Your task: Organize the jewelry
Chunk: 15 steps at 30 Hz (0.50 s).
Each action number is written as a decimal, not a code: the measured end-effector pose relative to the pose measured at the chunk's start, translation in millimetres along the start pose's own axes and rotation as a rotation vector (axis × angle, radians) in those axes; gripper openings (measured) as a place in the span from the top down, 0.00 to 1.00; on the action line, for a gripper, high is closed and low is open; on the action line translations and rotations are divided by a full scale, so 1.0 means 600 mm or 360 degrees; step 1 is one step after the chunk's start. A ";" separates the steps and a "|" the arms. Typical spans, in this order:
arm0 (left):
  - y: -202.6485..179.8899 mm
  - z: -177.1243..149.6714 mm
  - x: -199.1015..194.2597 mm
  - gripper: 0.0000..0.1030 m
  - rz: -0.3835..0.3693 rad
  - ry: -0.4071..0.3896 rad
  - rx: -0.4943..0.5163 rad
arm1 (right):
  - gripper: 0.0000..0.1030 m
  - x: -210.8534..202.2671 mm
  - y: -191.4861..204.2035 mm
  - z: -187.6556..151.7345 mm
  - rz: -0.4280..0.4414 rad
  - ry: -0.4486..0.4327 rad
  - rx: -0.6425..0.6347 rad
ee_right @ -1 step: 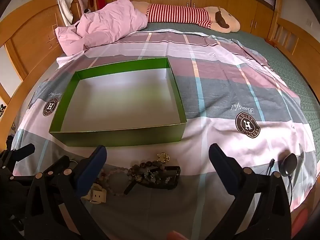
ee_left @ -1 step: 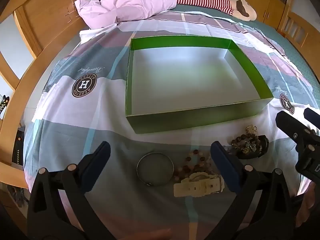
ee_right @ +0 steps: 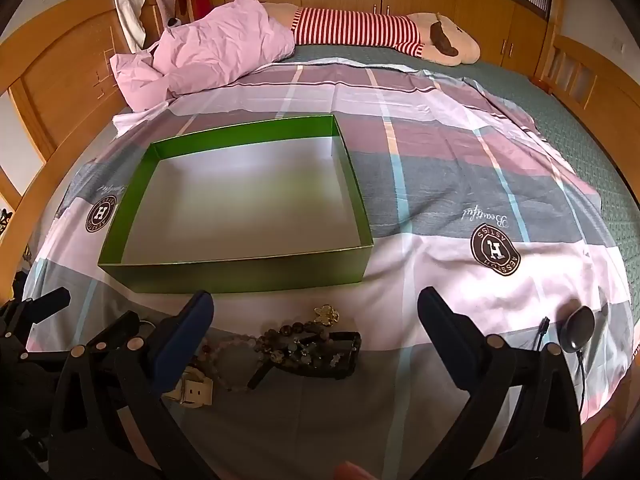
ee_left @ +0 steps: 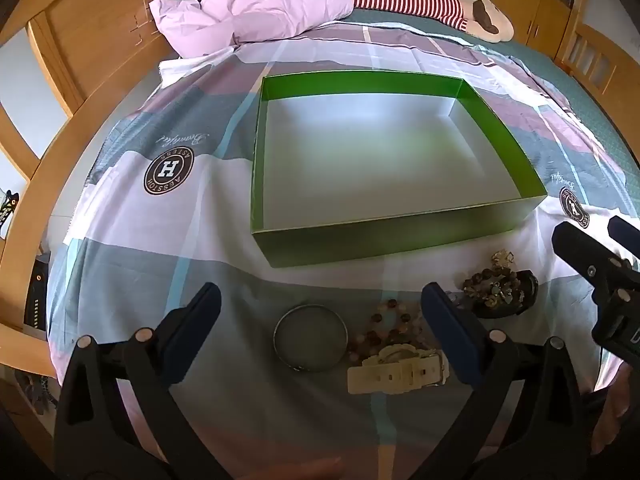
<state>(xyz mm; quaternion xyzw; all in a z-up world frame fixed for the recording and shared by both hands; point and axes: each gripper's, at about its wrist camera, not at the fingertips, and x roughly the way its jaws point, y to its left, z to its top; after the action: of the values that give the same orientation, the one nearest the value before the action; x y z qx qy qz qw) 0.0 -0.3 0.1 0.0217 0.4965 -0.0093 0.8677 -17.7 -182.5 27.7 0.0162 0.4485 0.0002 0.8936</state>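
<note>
We hold our left gripper spread wide and empty above the patterned bedsheet. Between its blue-padded fingers lie a thin round metal bangle, a pink and brown beaded bracelet just right of it, and a cream plastic wristwatch touching the beads on the near side. Straight beyond the fingertips sits a shallow green cardboard box with a bare white floor.

Our right gripper is likewise fully spread, grasping nothing. Between its fingers, closer to the left one, rests a dark beaded bracelet with a gold charm heaped over a black rectangular clasp piece. Right of its right finger lies a small black oval device on a cable.
</note>
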 end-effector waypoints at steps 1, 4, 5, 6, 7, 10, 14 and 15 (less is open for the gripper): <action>0.000 0.000 0.000 0.04 -0.0003 -0.0001 -0.0001 | 0.03 0.000 0.000 0.000 0.0005 0.0001 0.0001; -0.002 0.000 0.000 0.04 -0.0008 -0.0004 -0.0006 | 0.03 0.002 0.002 0.000 0.0005 0.0007 -0.0004; -0.003 0.000 0.000 0.04 -0.0010 -0.0005 -0.0006 | 0.03 0.002 0.003 0.000 0.0004 0.0008 -0.0005; -0.003 0.000 -0.001 0.04 -0.0013 -0.0005 -0.0006 | 0.03 0.001 -0.003 0.004 0.0005 0.0007 -0.0001; -0.003 -0.001 -0.001 0.04 -0.0015 -0.0007 -0.0007 | 0.03 0.001 -0.004 0.001 0.0003 0.0009 0.0005; 0.004 -0.002 0.007 0.04 0.0000 0.0004 -0.0005 | 0.03 0.003 -0.005 0.003 0.0008 0.0013 0.0007; 0.003 -0.001 0.005 0.04 0.0002 0.0008 -0.0001 | 0.03 0.000 -0.004 0.002 0.0006 0.0021 0.0011; 0.005 -0.003 0.007 0.04 0.0003 0.0008 -0.0001 | 0.03 -0.001 -0.003 0.003 0.0006 0.0020 0.0012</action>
<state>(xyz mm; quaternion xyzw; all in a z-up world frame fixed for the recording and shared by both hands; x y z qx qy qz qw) 0.8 2.6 -4.3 0.0220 0.4987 -0.0082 0.8665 -16.9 -184.6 29.3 0.0205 0.4540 0.0005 0.8908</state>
